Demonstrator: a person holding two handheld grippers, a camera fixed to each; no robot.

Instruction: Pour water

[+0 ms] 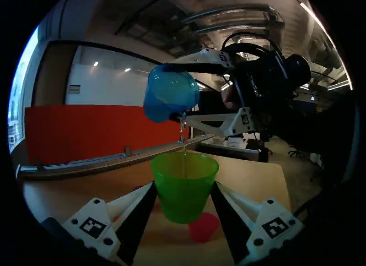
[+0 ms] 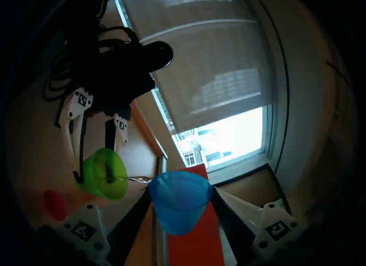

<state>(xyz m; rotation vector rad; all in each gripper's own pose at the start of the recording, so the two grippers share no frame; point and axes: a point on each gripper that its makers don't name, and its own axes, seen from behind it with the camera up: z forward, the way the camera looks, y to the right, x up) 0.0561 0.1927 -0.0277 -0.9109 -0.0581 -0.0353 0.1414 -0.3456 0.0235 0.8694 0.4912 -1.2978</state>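
Your left hand-held gripper (image 1: 184, 187) clamps the green cup (image 1: 183, 203) from both sides, upright and apparently lifted off the table (image 1: 247, 179); a red cup (image 1: 203, 227) sits on the table just below it; a thin water stream (image 1: 183, 135) enters the green cup close to its far rim; let either cup drift and water will likely land on the table. Beyond it, your right hand-held gripper (image 1: 176, 89) grips the tilted blue cup (image 1: 167, 95); tip it faster and the flow may overshoot the rim or overfill the cup.

Tilted blue cup (image 1: 170, 94) trickles water (image 1: 183, 128) into upright green cup (image 1: 184, 186)
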